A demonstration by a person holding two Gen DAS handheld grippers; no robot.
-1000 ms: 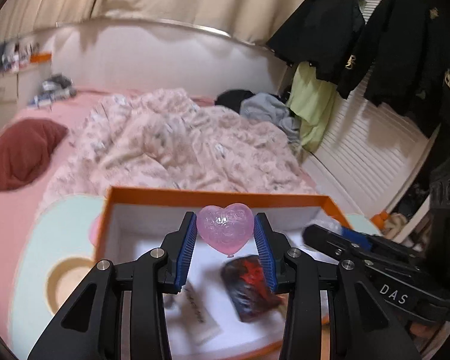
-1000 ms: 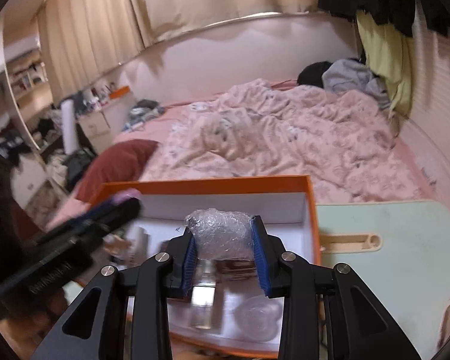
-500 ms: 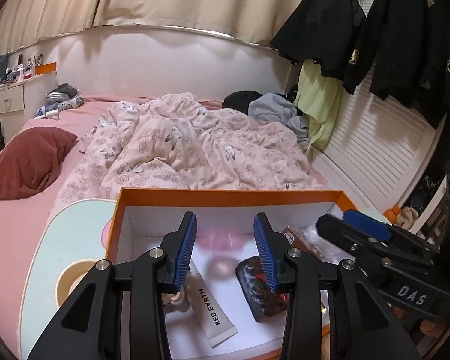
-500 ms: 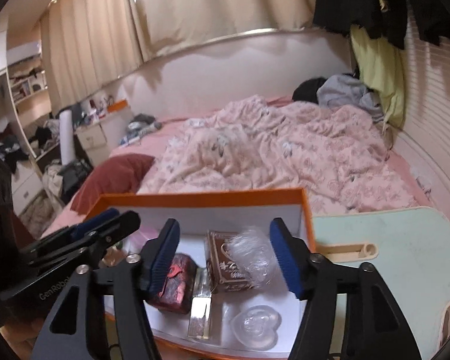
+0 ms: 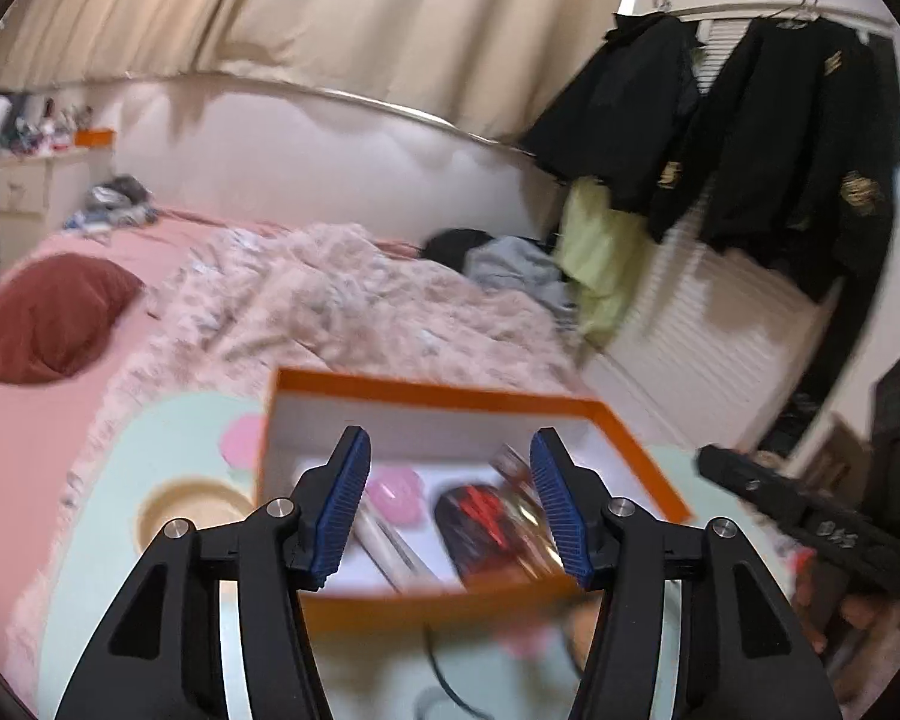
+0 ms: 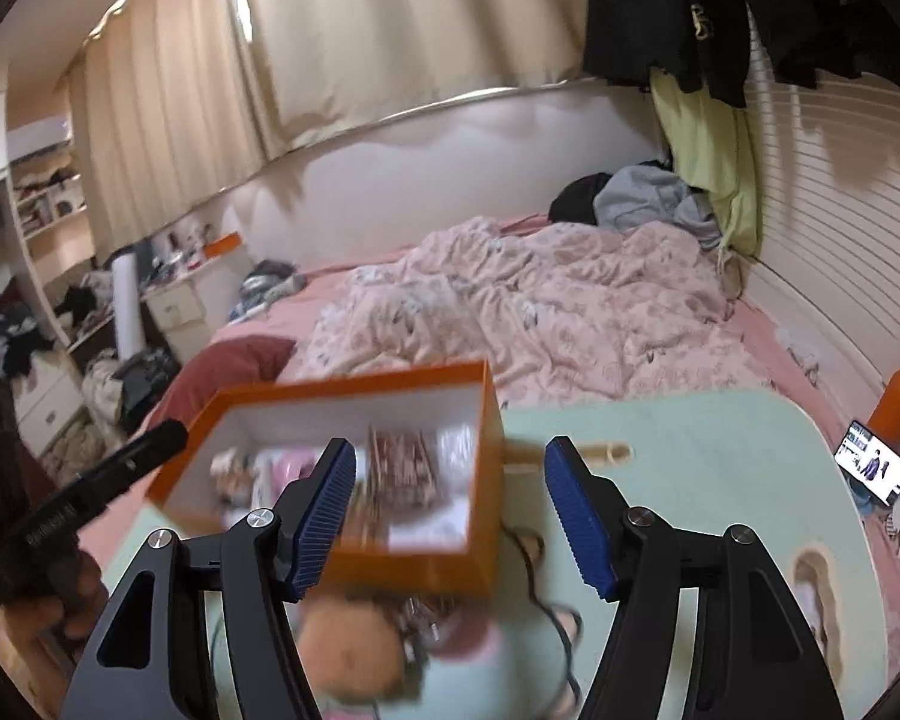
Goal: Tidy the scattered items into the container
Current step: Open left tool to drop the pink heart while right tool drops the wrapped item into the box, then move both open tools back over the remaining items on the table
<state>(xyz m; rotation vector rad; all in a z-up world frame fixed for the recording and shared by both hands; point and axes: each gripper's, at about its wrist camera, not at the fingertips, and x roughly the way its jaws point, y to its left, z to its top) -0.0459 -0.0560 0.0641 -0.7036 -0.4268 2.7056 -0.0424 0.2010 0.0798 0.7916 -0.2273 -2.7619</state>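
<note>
While the orange box (image 5: 642, 450) sits on the pale green table (image 6: 720, 450) at the foot of the bed, the left gripper (image 5: 450, 510) hangs over it, its jaws opening with nothing between them. The pink heart (image 5: 393, 495) lies inside beside a dark red-marked packet (image 5: 480, 525). The right gripper (image 6: 450, 516) is spread and empty too, near the box's right wall.

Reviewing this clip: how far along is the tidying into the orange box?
Partly done: the orange box already holds a pink heart and other items. Neither the left gripper, jaws opening, nor the right gripper holds anything. A brown fuzzy item and cord remain outside.
</note>
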